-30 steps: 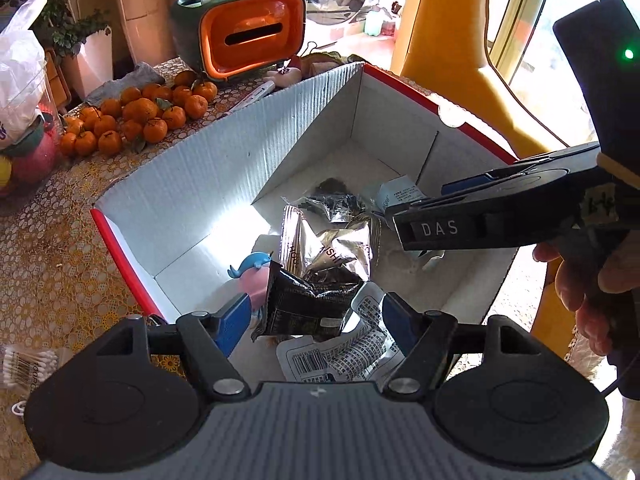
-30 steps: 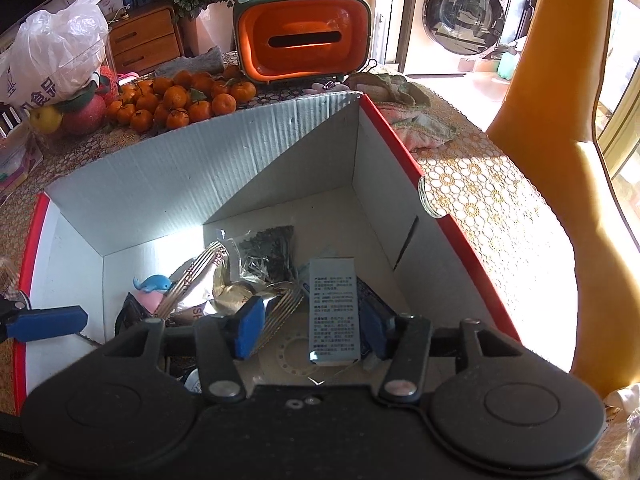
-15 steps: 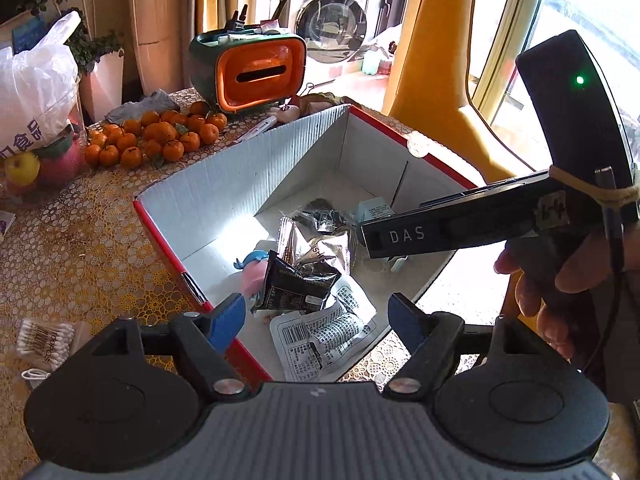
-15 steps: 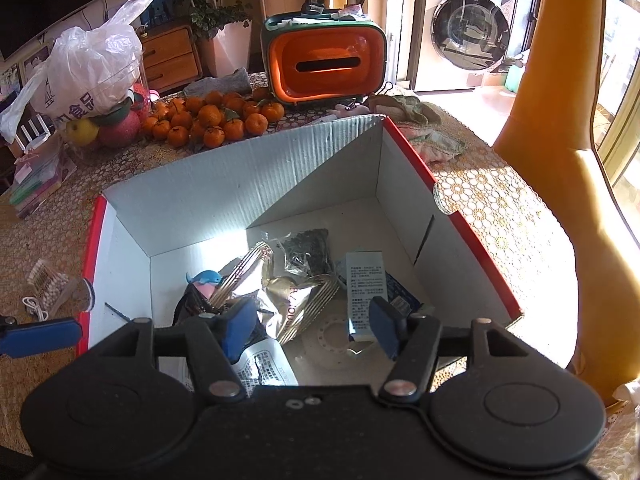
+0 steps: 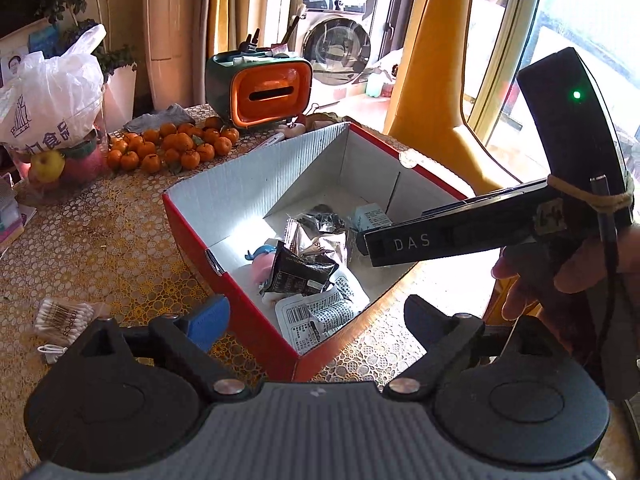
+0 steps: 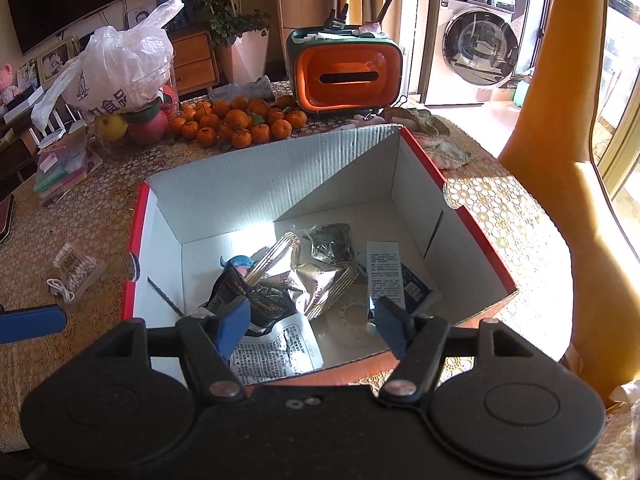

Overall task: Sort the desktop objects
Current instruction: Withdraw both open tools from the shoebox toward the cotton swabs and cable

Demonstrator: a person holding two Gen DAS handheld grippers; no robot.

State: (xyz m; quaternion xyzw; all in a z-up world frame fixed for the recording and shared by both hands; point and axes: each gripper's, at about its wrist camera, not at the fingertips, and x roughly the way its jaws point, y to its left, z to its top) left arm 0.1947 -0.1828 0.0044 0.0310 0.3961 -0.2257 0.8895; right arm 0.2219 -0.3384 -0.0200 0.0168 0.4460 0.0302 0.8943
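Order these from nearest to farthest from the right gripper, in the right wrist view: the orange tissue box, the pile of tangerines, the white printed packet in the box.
1. white printed packet, just ahead of the right gripper, inside the box.
2. pile of tangerines, beyond the box, left.
3. orange tissue box, behind the tangerines, centre.

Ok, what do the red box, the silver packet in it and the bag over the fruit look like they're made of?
Red box: corrugated cardboard, matte white inside; fluting lines show on the walls.
Silver packet: likely metallised foil film, shiny and crinkled, with a crimped seal.
Bag: thin plastic film, translucent white, wrinkled, printed.
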